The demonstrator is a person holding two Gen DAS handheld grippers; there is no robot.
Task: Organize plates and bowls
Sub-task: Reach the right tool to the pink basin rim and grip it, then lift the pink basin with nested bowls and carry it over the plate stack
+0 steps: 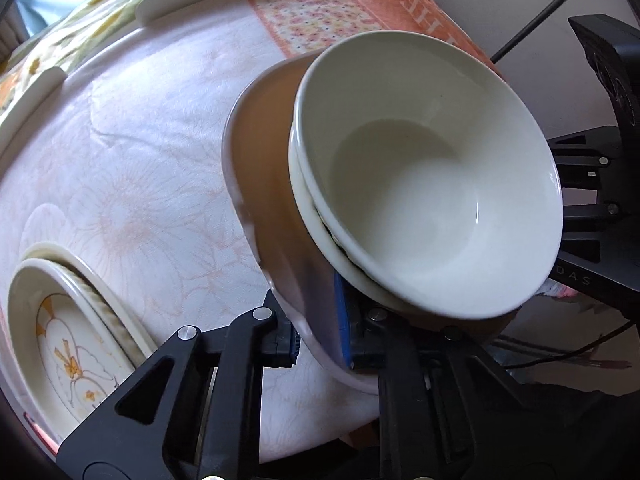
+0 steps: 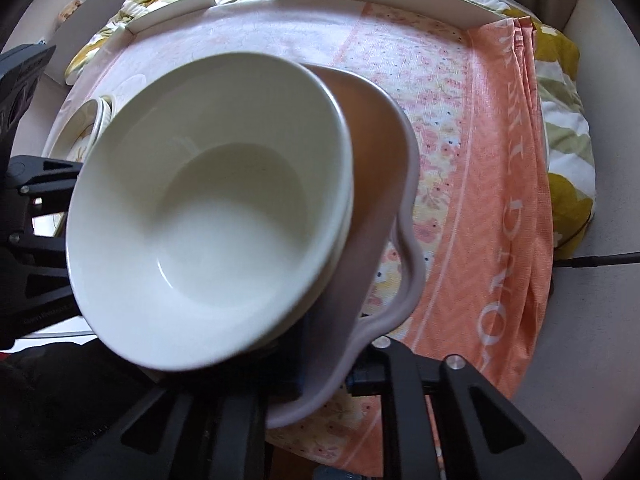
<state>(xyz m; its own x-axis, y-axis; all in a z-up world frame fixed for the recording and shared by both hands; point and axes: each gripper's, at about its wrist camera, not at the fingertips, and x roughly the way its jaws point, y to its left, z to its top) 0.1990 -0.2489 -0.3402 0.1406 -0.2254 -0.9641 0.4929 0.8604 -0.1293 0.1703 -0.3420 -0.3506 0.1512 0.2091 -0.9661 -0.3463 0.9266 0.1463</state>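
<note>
1. Load: a stack of glossy cream ceramic bowls (image 1: 432, 184), at least two nested, sits in a wavy-rimmed pale mauve dish (image 1: 260, 184) with a tan inside. The whole load is tilted and held above the table, near its right side.
2. Left gripper (image 1: 320, 344): jaws closed on the near rim of the mauve dish, blue pad on the inner wall, outer finger on the outside.
3. Right gripper (image 2: 328, 376): closed likewise on the dish rim from the opposite side. Both share one load.
4. Handling, by judgement: glazed ceramic, rigid, heavy for a rim pinch, brittle and slippery. The nested bowls are unclamped and could slide out at this tilt. Level the dish and keep both holds on the rim.
5. Surroundings: a pale floral-print tablecloth (image 1: 132, 168), soft and faintly creased; an orange woven cloth with white lettering (image 2: 500, 200) at the right edge.
6. A floral-patterned cream plate stack (image 1: 76, 340) rests near left on the table, well apart from the load.
</note>
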